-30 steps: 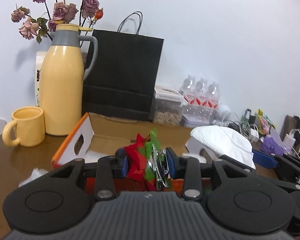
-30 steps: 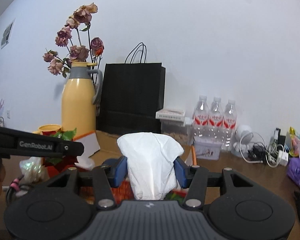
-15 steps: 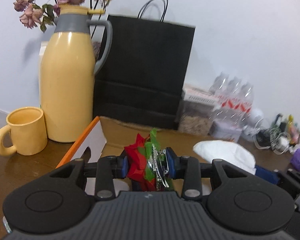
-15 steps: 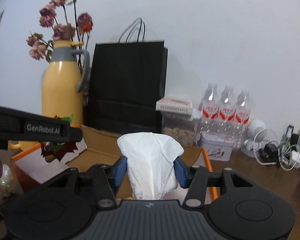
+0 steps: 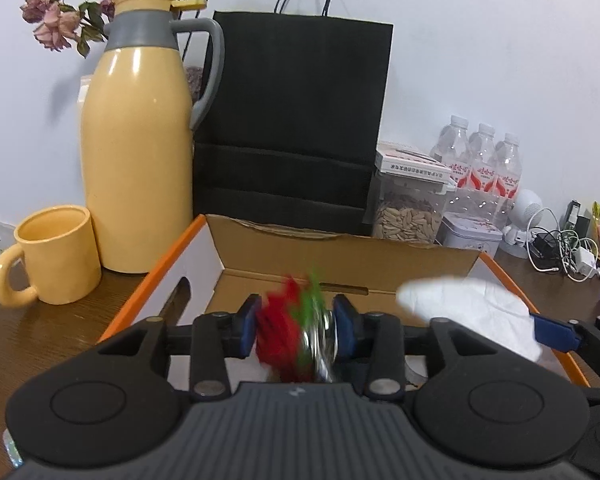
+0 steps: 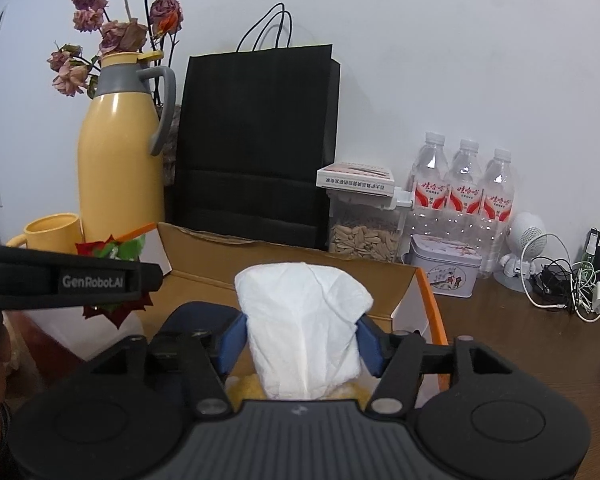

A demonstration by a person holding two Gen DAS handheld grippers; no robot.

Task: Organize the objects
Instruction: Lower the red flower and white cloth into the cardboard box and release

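An open cardboard box (image 5: 340,256) with orange edges lies under both grippers. My left gripper (image 5: 296,328) hangs over the box's left half with its jaws opening. The red and green ornament (image 5: 288,332) with a silver clip sits between the pads, blurred, slipping down. My right gripper (image 6: 302,340) is over the box (image 6: 284,252), jaws opening too. The white tissue pack (image 6: 304,320) stands between its blue pads with thin gaps on both sides. In the right wrist view, the left gripper (image 6: 112,280) and the ornament (image 6: 112,248) show at the left.
A yellow jug (image 5: 136,160) with dried roses and a yellow mug (image 5: 56,256) stand left of the box. Behind it are a black paper bag (image 5: 292,120), a seed jar (image 5: 408,212), water bottles (image 5: 484,160) and a tin (image 5: 472,236). Cables (image 5: 560,248) lie at the right.
Both grippers came forward and lower over the box. Both pairs of jaws have spread wider. The ornament, sharp before, is now blurred between the left pads.
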